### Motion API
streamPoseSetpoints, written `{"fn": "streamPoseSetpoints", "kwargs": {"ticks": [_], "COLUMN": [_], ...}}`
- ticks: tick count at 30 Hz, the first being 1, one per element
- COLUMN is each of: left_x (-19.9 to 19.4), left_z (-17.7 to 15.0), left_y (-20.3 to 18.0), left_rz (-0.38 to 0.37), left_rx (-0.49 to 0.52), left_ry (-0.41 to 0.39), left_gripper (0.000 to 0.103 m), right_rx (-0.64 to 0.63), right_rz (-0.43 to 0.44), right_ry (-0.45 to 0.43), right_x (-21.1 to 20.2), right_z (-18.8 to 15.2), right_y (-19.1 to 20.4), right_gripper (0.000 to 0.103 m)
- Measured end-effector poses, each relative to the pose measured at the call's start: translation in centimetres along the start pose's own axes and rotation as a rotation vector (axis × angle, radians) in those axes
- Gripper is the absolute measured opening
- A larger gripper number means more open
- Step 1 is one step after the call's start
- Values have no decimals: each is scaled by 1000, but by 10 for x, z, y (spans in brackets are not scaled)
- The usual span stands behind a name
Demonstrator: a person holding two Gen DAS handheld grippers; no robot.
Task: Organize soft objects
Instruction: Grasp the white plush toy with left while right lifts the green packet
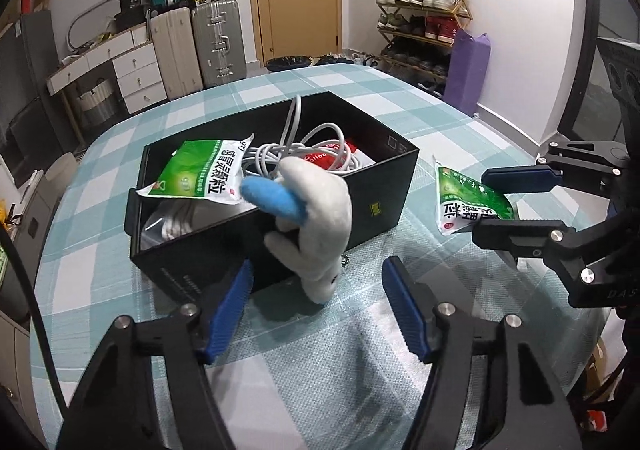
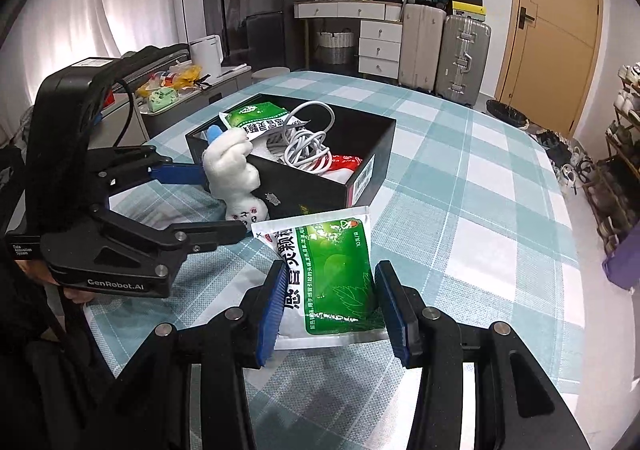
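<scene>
Green sachet (image 2: 334, 274) sits clamped in the right gripper (image 2: 328, 306), ready for the black box (image 2: 360, 158), while the left gripper (image 1: 316, 306) stands apart around the plush toy (image 1: 316, 226).

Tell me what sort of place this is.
Most likely a room in a home, near the entrance: a shoe rack full of shoes, suitcases stacked against the wall, and a table with a checked cloth.

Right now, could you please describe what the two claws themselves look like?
Both the left claw and the right claw are matte black linkages with silver pivot pins and ribbed blue pads. The left one bears white "GenRobot.AI" lettering and trails a black cable.
</scene>
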State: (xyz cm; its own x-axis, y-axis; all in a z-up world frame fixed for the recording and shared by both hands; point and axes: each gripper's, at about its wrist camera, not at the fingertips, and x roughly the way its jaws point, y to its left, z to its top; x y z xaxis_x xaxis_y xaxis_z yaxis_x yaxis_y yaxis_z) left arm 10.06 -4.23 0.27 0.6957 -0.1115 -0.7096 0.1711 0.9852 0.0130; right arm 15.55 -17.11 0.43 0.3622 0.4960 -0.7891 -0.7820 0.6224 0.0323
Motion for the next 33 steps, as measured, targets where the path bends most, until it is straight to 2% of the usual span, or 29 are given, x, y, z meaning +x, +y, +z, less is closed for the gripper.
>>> {"fn": "streamPoseSetpoints", "kwargs": {"ticks": [2,6,8,10,20,33], "left_x": [2,5,5,5,-9,-49], "left_z": [1,1,0,0,-3,2], "left_y": [0,1,2,2,4,16], "left_rz": [-5,-13,-25,-38,-64,-72], "left_rx": [0,-9,-15,-18,-15,-38], "left_ry": [10,22,25,24,-12,-91], "left_gripper": [52,38,24,17,17,17], "right_rx": [0,-1,-2,-1,-12,-20], "right_rz": [-1,1,2,2,3,5], "right_ry": [0,0,0,0,-12,-90], "right_x": [0,1,1,1,-3,-22], "right_z": [0,0,0,0,1,12], "right_y": [0,0,0,0,4,11], "right_gripper": [45,45,45,45,45,45]}}
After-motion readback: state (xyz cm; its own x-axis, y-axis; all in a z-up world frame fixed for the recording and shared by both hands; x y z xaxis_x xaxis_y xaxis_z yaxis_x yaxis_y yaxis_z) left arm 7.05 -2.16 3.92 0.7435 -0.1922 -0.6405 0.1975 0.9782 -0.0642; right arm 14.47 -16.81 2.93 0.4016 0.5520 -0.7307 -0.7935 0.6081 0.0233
